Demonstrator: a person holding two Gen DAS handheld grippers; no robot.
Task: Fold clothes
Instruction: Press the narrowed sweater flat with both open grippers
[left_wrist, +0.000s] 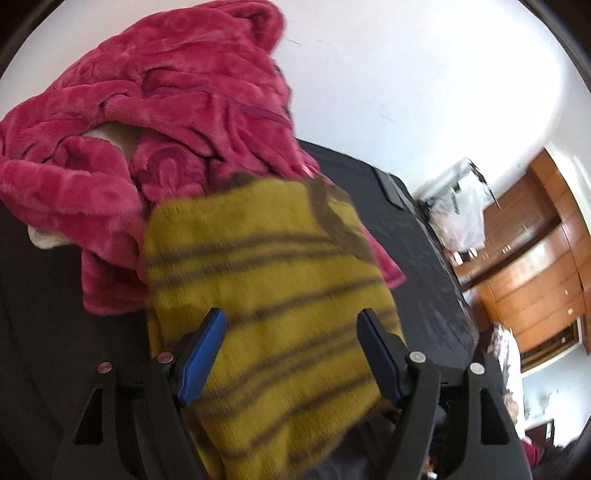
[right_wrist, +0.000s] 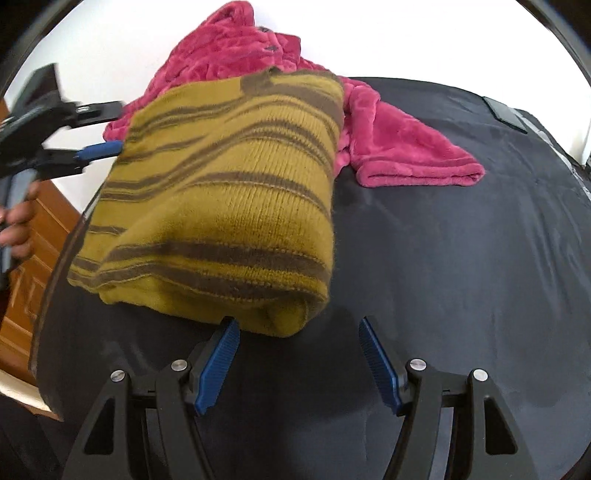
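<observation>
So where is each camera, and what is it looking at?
Left wrist: sits on the left gripper, looking down its open blue fingers over the yellow sweater toward the pink robe.
Right wrist: sits on the right gripper, open at the sweater's near end; the left gripper and a hand show.
Both see sweater, robe, and black table.

We see a mustard-yellow knit sweater (right_wrist: 229, 192) with wavy brown stripes, folded into a thick rectangular bundle on the dark surface, its rounded folded corner just ahead of our right gripper (right_wrist: 297, 334), by the left finger. Beyond it, farther from that gripper, a crimson plush fleece garment (left_wrist: 155, 122) lies crumpled and unfolded, partly under the sweater's far edge.
</observation>
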